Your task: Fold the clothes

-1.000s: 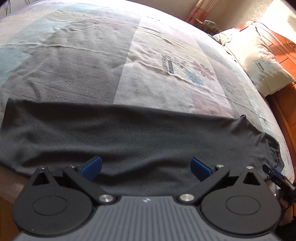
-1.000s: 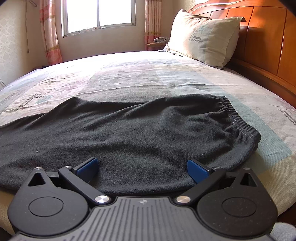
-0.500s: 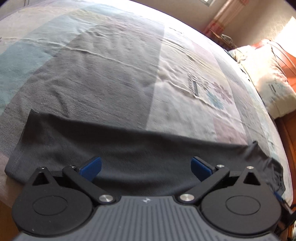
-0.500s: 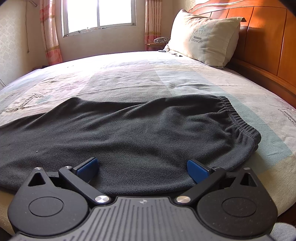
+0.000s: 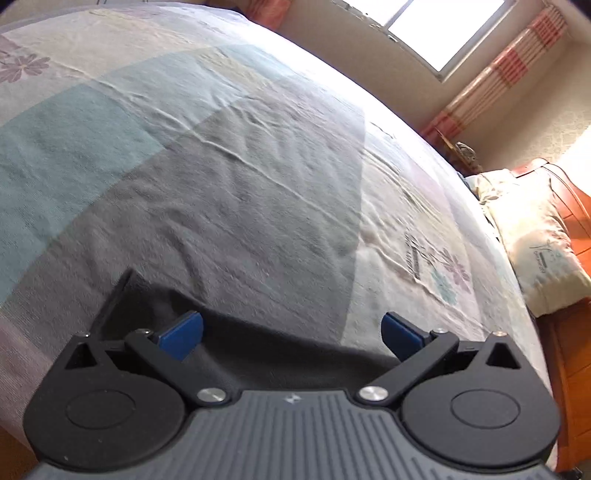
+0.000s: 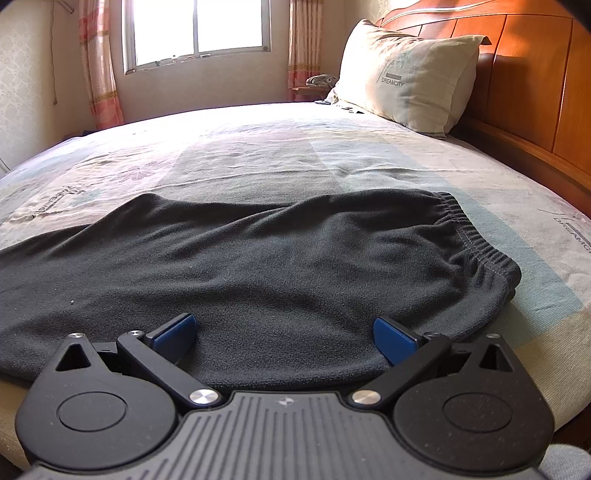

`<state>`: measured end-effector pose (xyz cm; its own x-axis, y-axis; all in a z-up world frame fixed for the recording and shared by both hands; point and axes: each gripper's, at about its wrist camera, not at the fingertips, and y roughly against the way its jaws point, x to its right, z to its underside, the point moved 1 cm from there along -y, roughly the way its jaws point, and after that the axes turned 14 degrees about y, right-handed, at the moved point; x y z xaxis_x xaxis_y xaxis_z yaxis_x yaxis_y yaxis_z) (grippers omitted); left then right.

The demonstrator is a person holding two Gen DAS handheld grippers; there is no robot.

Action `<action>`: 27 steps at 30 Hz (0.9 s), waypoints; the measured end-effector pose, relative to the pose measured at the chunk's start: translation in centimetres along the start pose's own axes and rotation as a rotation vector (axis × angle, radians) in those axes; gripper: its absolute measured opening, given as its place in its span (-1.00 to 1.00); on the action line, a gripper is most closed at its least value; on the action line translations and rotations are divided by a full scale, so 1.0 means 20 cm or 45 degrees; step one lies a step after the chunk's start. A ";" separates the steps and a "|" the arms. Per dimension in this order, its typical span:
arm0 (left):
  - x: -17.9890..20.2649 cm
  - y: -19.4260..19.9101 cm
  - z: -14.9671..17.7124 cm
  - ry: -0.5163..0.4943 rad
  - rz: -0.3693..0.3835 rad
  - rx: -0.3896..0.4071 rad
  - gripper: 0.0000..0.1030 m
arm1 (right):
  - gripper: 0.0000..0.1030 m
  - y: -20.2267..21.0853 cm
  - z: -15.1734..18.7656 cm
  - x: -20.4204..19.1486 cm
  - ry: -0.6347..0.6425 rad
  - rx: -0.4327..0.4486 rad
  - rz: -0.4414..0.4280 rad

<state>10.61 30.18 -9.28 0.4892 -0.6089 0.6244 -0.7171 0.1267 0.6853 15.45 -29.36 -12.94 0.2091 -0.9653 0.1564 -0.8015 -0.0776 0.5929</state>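
Dark grey fleece trousers point(image 6: 258, 273) lie flat across the near side of the bed, the elastic waistband point(image 6: 476, 240) at the right. My right gripper point(image 6: 284, 338) hangs open just above the trousers' near edge, nothing between its blue pads point(image 6: 173, 334). In the left wrist view only the leg end of the trousers point(image 5: 258, 343) shows, its corner point(image 5: 127, 277) at the left. My left gripper point(image 5: 291, 334) is open over that leg end, its blue pads point(image 5: 181, 334) wide apart and holding nothing.
The patchwork bedsheet point(image 5: 258, 184) stretches away beyond the trousers. A cream pillow point(image 6: 406, 77) leans on the wooden headboard point(image 6: 524, 85) at the right. A window point(image 6: 199, 29) with striped curtains point(image 6: 99, 62) is on the far wall. The bed's near edge runs under both grippers.
My left gripper has swung left along the trousers toward the leg end and tilted upward, so less cloth shows. The right gripper has stayed still. Both remain open.
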 end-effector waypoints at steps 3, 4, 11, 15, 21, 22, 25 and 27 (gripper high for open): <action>-0.09 0.00 0.04 0.008 -0.126 -0.007 0.98 | 1.00 0.00 0.00 0.00 0.000 0.000 -0.001; -0.12 0.03 0.04 0.010 -0.168 0.024 0.98 | 1.00 0.00 0.00 0.00 0.000 -0.001 -0.001; -0.10 0.18 0.02 -0.054 -0.202 0.129 0.98 | 1.00 0.00 0.00 0.00 -0.001 -0.002 0.003; 0.04 0.11 0.10 -0.083 -0.044 -0.011 0.98 | 1.00 0.00 -0.01 -0.01 -0.002 -0.003 0.007; 0.09 -0.05 0.26 -0.169 -0.129 -0.086 0.98 | 1.00 0.00 -0.01 -0.01 -0.001 -0.003 0.007; 0.07 -0.03 0.27 -0.174 -0.145 -0.065 0.98 | 1.00 0.00 0.00 -0.01 -0.001 -0.003 0.006; 0.05 0.03 0.27 -0.155 -0.222 -0.041 0.98 | 1.00 0.00 0.00 -0.01 -0.002 -0.002 0.004; 0.08 0.06 0.27 -0.149 -0.200 -0.063 0.98 | 1.00 0.00 0.00 -0.01 -0.002 -0.004 0.006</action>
<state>7.75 25.12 -9.57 0.5300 -0.7108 0.4625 -0.6100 0.0593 0.7902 15.53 -29.23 -12.91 0.2044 -0.9660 0.1582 -0.8009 -0.0722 0.5944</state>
